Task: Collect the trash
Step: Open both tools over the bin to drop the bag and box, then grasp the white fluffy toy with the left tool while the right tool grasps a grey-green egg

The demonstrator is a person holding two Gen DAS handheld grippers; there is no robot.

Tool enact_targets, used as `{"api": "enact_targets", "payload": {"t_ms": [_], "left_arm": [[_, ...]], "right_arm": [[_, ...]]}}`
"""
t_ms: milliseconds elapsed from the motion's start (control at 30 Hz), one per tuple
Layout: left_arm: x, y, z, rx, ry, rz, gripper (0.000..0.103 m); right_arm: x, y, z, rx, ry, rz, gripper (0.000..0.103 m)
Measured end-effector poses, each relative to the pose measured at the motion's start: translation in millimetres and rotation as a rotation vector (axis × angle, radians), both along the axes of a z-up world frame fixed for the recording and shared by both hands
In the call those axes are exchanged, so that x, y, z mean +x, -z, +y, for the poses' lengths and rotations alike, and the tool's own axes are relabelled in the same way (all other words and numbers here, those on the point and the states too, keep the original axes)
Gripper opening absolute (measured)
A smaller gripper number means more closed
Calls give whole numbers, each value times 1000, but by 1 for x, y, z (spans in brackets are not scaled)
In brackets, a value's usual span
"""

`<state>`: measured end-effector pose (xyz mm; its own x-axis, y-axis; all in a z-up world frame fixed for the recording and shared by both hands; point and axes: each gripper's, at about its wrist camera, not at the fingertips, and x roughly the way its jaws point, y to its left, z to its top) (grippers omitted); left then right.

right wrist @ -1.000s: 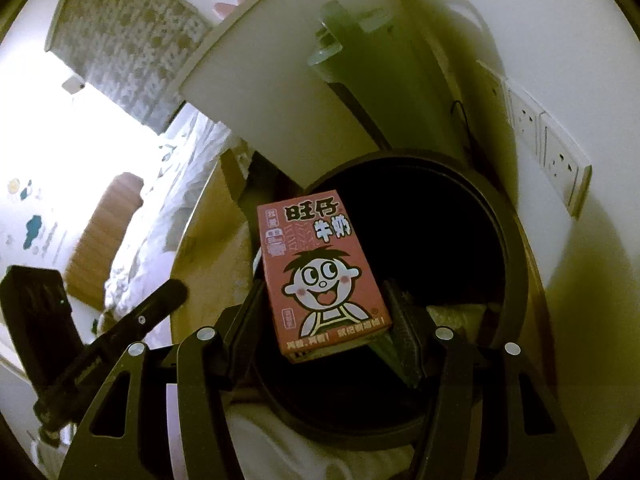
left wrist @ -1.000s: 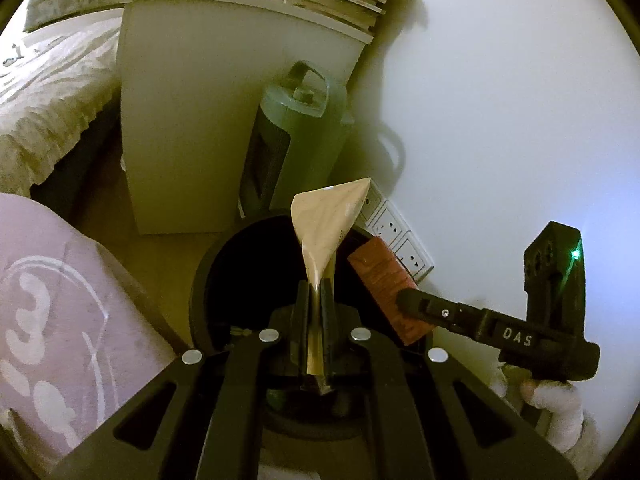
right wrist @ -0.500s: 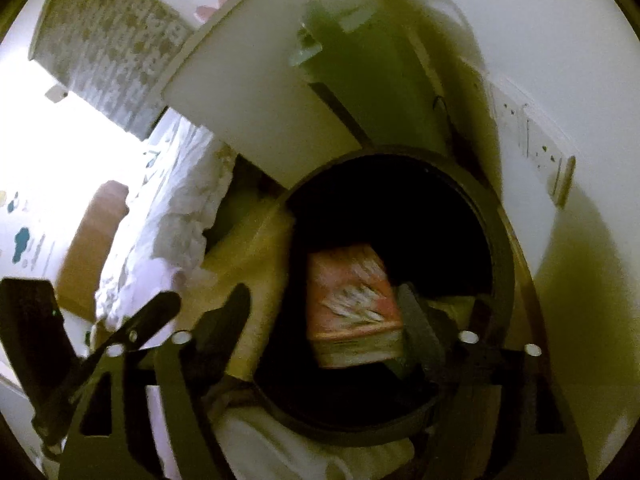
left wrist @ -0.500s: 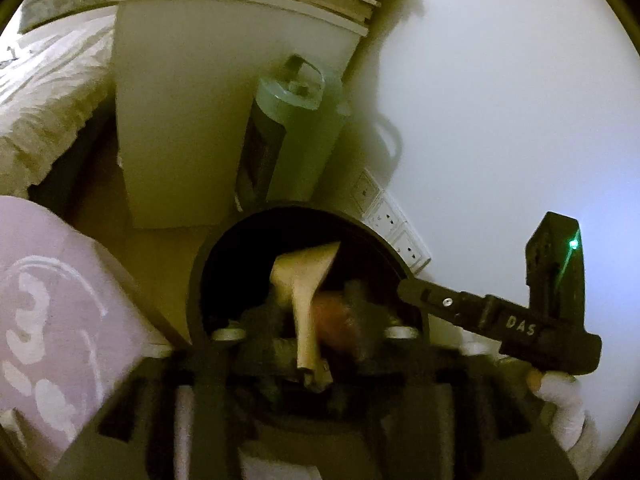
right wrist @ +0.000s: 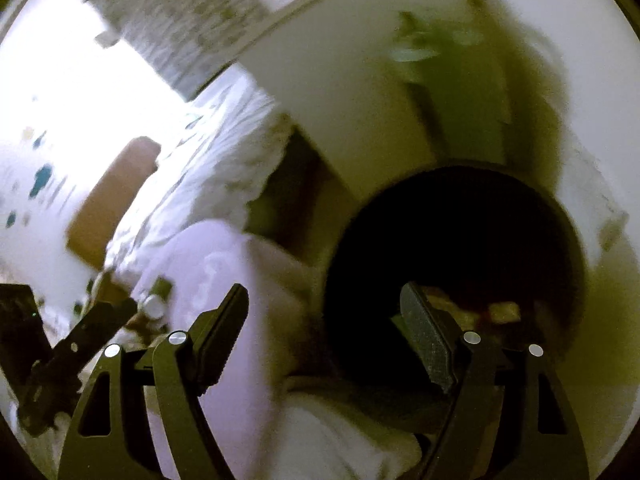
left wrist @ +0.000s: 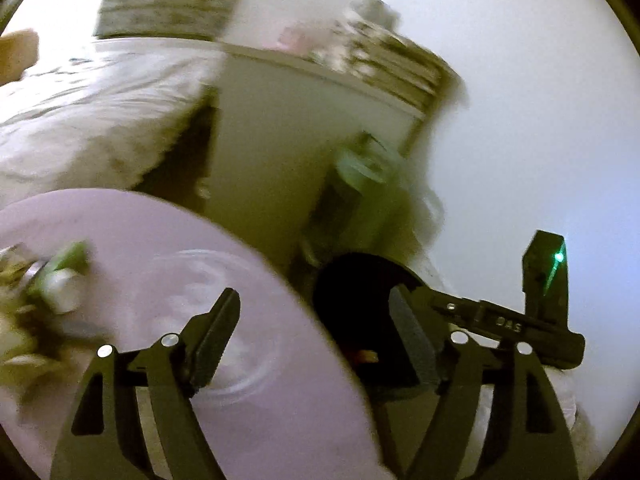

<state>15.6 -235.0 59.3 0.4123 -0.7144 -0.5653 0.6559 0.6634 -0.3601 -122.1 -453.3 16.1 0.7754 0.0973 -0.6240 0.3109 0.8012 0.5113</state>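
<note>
Both tools stand with their jaws wide apart and nothing between them: the left tool hangs over the edge of a round lilac bench, and the right tool sits just beside the mouth of a black bin, which stands on the floor next to the bench, against the white wall. Down in the dark of the bin some trash shows as pale and reddish scraps; I judge there are at least two pieces, though blur and shadow keep me from counting them surely or telling what they are. So part of the job looks done, with some rubbish already binned and neither tool carrying anything. What is left lies on the far left side of the bench, where a loose heap of litter is smeared by motion blur: one small whitish cup-like thing with a green bit beside it, and a few yellowish crumpled pieces, perhaps three or four, number uncertain. That heap is well apart from the bin, so by my reckoning several more trips remain. Counted otherwise: two tools, one bin, one bench, one bed with pale bedding, one white cabinet with a stack of books on top, and one green appliance standing between cabinet and wall, just behind the bin
</note>
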Motion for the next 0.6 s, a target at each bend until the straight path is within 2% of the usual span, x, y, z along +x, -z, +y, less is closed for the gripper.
{"api": "enact_targets", "payload": {"t_ms": [67, 133, 200, 267, 300, 367, 433, 600], "left_arm": [[4, -1, 40, 3, -98, -12, 80], [7, 1, 76, 19, -204, -37, 90], [10, 5, 111, 34, -331, -62, 96], [16, 14, 144, 36, -429, -46, 97], [22, 21, 160, 37, -468, -12, 97], [32, 34, 184, 22, -518, 55, 97], [40, 42, 195, 7, -529, 92, 97], [59, 59, 200, -17, -496, 153, 96]], "right_arm": [[19, -10, 29, -31, -89, -14, 78], [36, -20, 57, -71, -175, -23, 78], [55, -32, 93, -120, -281, -37, 72], [72, -41, 123, -150, -363, -51, 70], [81, -45, 142, -169, -409, -58, 69], [97, -51, 175, -203, -485, -63, 69], [116, -54, 206, -233, -556, -63, 69], [150, -49, 261, -284, -653, -34, 64]]}}
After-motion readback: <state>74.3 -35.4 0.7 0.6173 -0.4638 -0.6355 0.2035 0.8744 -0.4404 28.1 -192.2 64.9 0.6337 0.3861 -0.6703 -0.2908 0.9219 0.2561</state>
